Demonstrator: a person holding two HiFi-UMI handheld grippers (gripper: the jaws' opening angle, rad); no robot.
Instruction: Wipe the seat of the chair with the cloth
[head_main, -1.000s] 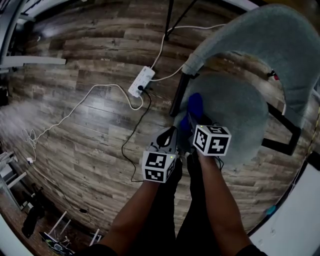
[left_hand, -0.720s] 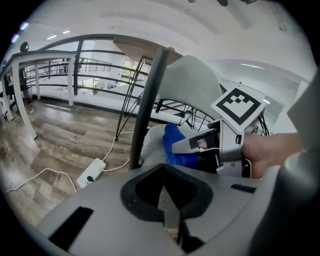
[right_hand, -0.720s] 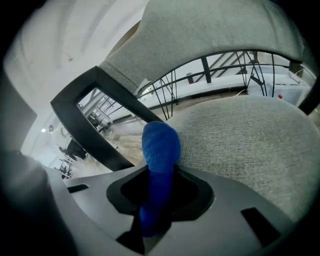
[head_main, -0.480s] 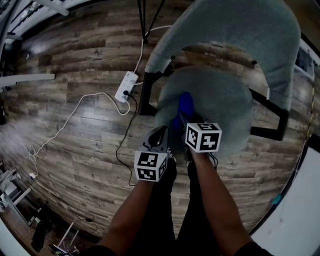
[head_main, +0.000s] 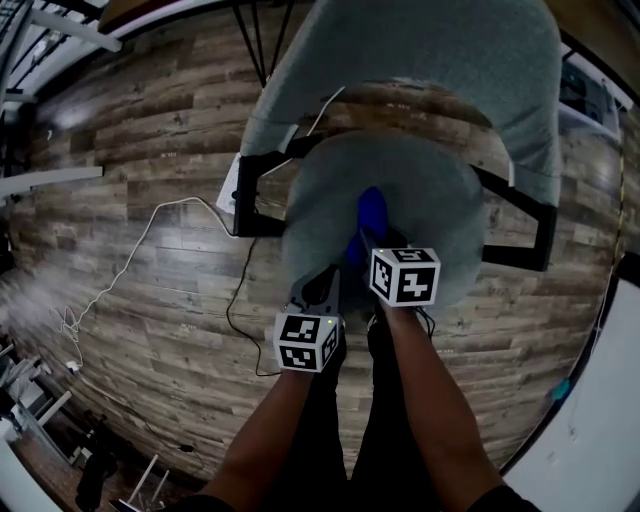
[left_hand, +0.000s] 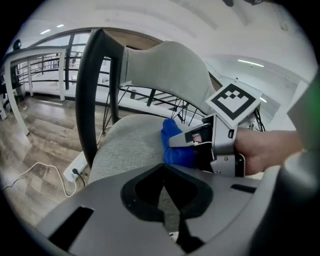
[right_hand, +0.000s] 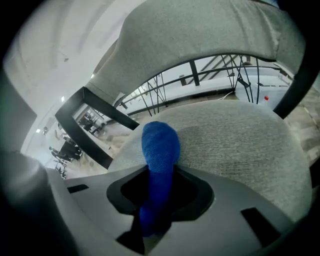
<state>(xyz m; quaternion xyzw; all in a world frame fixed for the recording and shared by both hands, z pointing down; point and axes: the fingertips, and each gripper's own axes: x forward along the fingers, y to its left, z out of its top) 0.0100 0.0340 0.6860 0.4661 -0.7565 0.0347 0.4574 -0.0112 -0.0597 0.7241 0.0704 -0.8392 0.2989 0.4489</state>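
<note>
Chair (head_main: 400, 90): grey upholstered, black frame, curved backrest at the far side, round seat (head_main: 440, 200) facing the person, standing on wood-plank floor (head_main: 130, 130)

Cloth (right_hand: 160, 145): blue, rolled into a narrow bundle. One end is clamped in the right gripper; the free end lies on the seat near its middle and points toward the backrest

Right gripper (right_hand: 150, 222): jaws closed on the cloth, which fills the gap between them. Held low over the seat's front edge, marker cube on top

Left gripper (left_hand: 170, 220): jaws pressed together with nothing between them; only seat fabric shows past the tips. Positioned at the seat's front edge, just beside the right gripper and on its left, apart from the cloth

Forearms (head_main: 430, 400): two, reaching in from the bottom edge of the head view, one to each gripper

Power strip (left_hand: 75, 167): white, on the floor to the left of the chair, with a black plug in it

Cable (head_main: 150, 230): white, trailing across the floor from the strip's side toward the left
</note>
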